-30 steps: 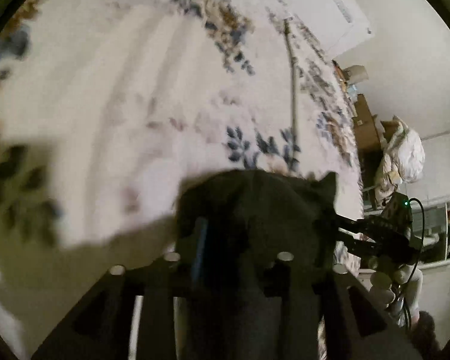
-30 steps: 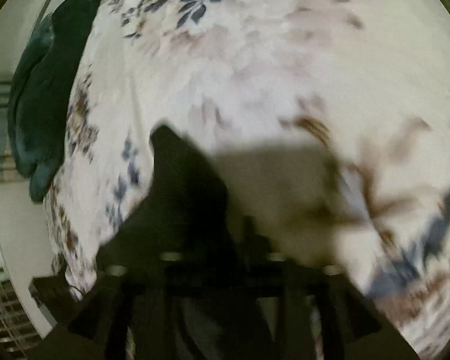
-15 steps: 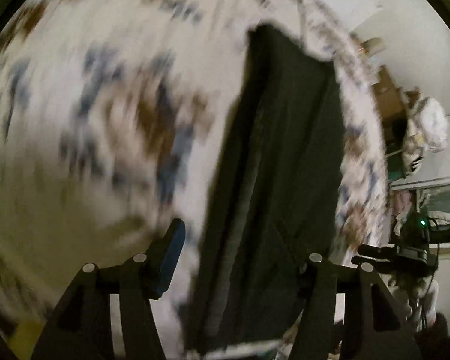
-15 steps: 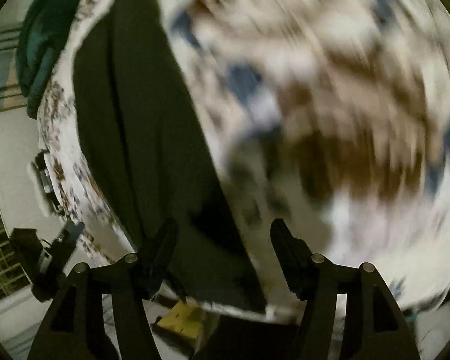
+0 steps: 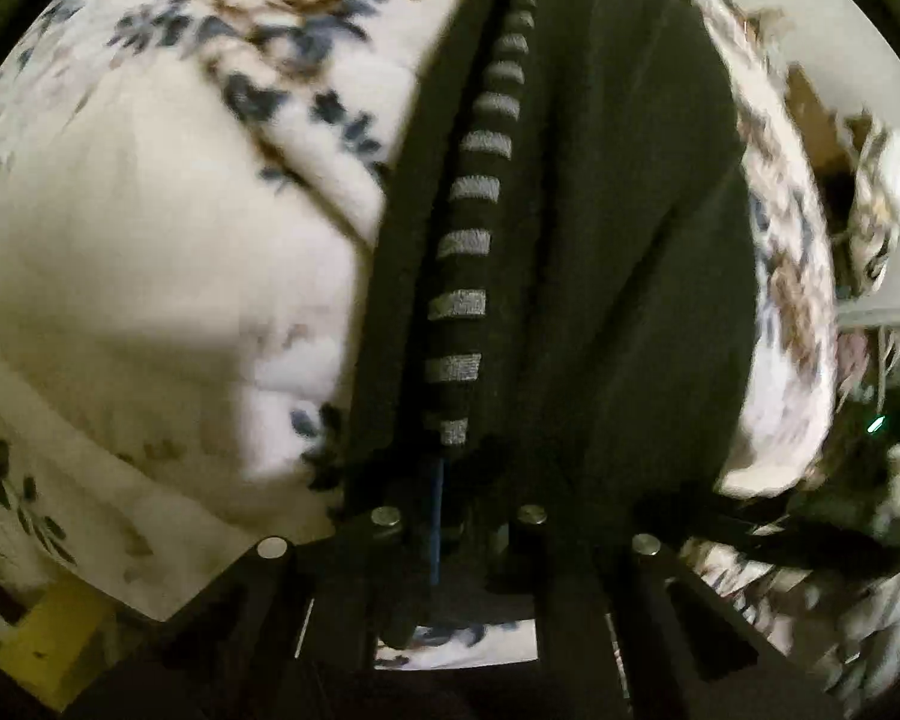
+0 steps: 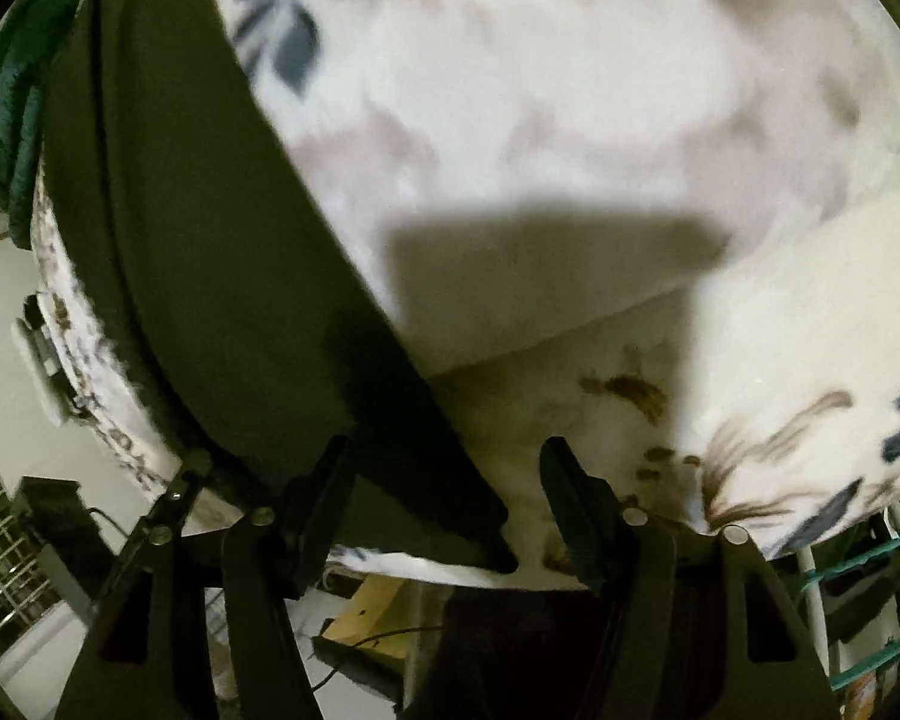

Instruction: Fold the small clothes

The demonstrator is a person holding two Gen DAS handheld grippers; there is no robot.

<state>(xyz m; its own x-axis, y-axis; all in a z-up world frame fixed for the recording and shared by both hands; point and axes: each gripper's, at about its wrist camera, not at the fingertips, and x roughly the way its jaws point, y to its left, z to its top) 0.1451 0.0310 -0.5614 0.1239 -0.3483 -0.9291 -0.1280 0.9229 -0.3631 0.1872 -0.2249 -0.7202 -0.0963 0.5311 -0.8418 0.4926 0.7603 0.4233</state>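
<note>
My left claw is clamped, seemingly on the near hem of the dark garment, which stretches ahead over the floral bedspread. My right claw is closing, the garment's corner between its fingers, not yet pinched.

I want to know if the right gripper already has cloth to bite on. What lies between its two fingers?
In the right wrist view, the dark garment's near corner lies between the closing right gripper's fingers, over the floral bedspread.

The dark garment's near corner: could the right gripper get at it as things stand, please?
Probably yes: the dark garment already lies between the closing right gripper fingers, flat on the floral bedspread, nothing covering it.
</note>
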